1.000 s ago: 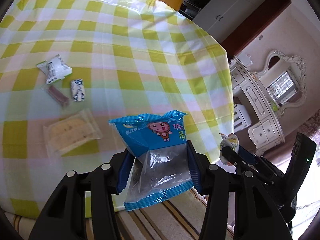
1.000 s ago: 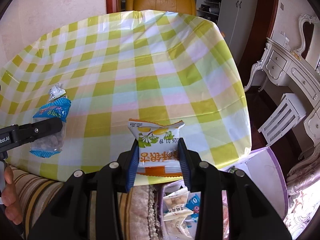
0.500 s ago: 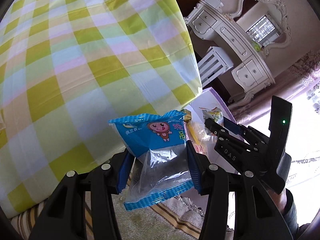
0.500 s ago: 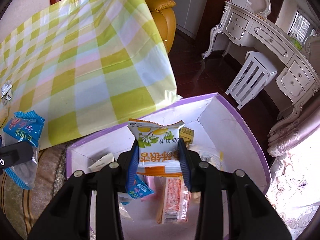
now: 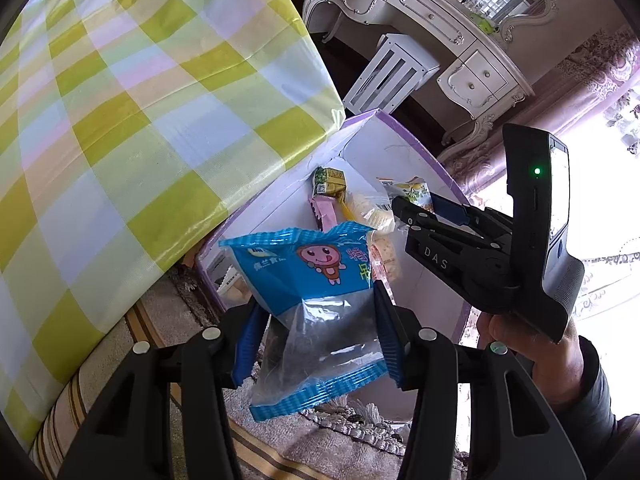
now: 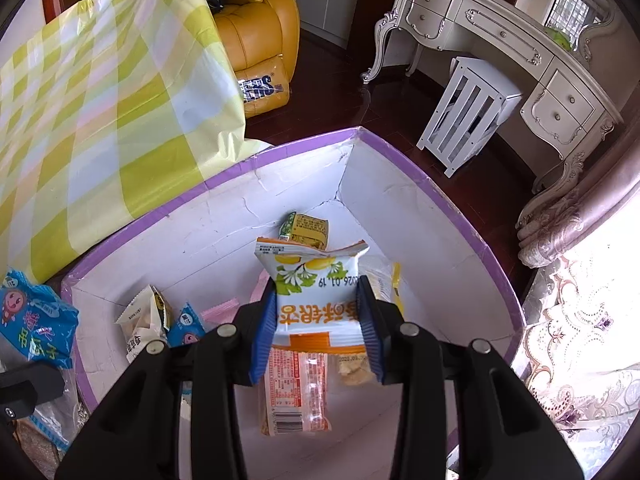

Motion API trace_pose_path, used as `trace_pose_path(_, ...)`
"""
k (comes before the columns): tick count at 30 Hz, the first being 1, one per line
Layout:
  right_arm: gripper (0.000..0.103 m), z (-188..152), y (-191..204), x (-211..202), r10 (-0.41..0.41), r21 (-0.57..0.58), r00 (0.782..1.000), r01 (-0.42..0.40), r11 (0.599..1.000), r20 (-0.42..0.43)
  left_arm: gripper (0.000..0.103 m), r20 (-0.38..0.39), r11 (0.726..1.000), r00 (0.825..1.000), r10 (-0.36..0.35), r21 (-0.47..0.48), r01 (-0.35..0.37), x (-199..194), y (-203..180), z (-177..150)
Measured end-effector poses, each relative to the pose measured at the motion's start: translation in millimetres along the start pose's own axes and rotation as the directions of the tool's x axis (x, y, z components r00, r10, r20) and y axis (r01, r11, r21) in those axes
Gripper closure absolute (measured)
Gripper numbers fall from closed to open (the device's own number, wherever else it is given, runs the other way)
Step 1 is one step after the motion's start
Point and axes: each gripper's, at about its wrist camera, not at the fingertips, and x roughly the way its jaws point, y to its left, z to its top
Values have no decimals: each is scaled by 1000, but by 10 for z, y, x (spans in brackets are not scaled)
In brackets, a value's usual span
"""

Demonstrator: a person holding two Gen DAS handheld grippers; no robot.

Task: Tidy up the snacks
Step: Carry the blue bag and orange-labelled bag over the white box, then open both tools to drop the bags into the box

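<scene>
A checked worktop (image 6: 100, 92) stands beside the purple-rimmed white box (image 6: 460, 216) of snacks (several packets, perhaps biscuits). Over the box, the right gripper (image 6: 316, 332) has its fingers clamped on a yellow-and-white packet (image 6: 316, 280). At the box's near edge, the left gripper (image 5: 316, 340) pinches a blue packet (image 5: 308, 272).

The black body of the right gripper (image 5: 412, 204), seen from the left wrist camera, bears the letters "DAS". The white and orange snack packet (image 6: 316, 292) carries a printed date that reads upside down as "2026.01.19", above large orange Chinese characters. The blue snack packet (image 5: 308, 280) shows a cartoon face and Chinese characters too small to make out. A bag (image 6: 260, 88) against the yellow armchair (image 6: 256, 20) reads "SNICKERS", partly hidden.
</scene>
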Motion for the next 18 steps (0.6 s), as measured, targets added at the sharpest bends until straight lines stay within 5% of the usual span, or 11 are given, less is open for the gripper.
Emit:
trace_pose_path(8, 33, 38, 0, -15, -37, 16, 999, 37, 999, 5, 41, 7, 1000, 1000, -4, 13, 4, -35, -13, -18)
trace_pose_path(18, 27, 128, 149, -153, -32, 13, 999, 31, 999, 36, 34, 42, 1000, 999, -7, 6, 6, -141, 14, -34)
